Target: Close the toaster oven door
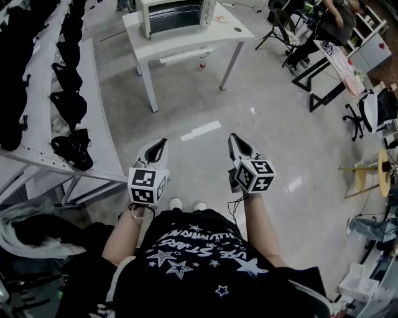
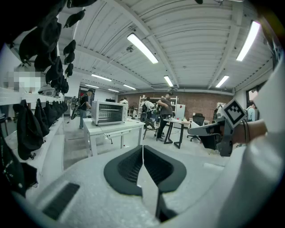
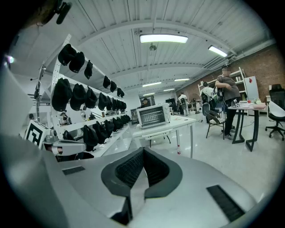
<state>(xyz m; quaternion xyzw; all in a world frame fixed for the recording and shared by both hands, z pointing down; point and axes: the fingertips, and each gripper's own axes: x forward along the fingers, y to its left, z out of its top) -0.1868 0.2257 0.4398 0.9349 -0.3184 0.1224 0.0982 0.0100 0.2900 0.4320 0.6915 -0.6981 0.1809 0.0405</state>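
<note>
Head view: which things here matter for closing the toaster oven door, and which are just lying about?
For the job: toaster oven; left gripper and right gripper, both shut.
Lying about: black bags on the rack; bottle under the white table.

Bare floor fills the middle of the head view, open from the left tool and right tool at lower centre up to the white worktop at the top. A long rack hung with black bags walls off the whole left edge, close beside the left tool. A dark-framed desk and an office chair crowd the upper right, well apart from the open middle. Under the worktop stand its legs and a small bottle; the toaster oven front faces the open floor
</note>
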